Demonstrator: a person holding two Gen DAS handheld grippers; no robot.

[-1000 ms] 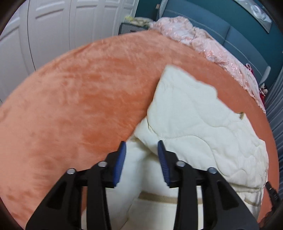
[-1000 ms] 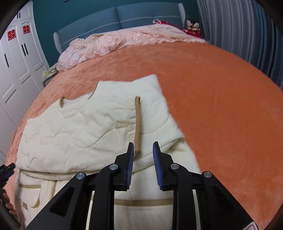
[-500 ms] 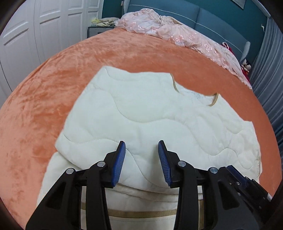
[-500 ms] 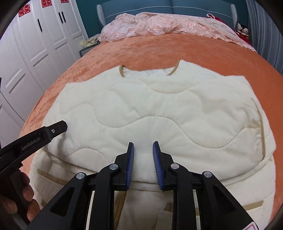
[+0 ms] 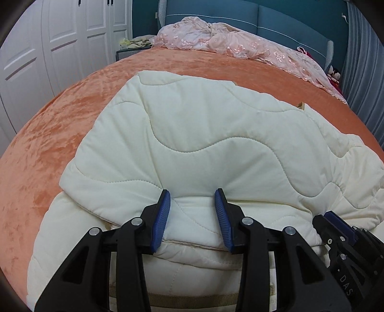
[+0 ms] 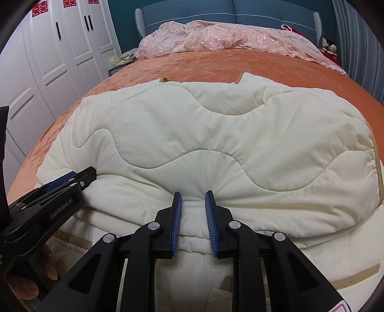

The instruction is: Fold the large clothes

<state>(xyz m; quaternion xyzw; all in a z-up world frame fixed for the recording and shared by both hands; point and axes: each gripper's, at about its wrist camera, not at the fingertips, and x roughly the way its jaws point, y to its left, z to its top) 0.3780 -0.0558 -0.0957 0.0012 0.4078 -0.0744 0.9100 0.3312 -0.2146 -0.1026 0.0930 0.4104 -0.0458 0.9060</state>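
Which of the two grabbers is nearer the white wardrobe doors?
Left. The left gripper sits on the cream quilted jacket's side towards the wardrobe; the right gripper grips it further away.

I see a wide bed w/ a plush orange velvet-like cover, blue padded headboard at the far end. Directly on it, near side: a big cream quilted garment w/ wavy stitching and tan trim, folded over itself, top layer on lower one. Far end, against the headboard: a crumpled pink lace-embroidered fabric, well apart from the cream piece, orange cover bare btwn them.
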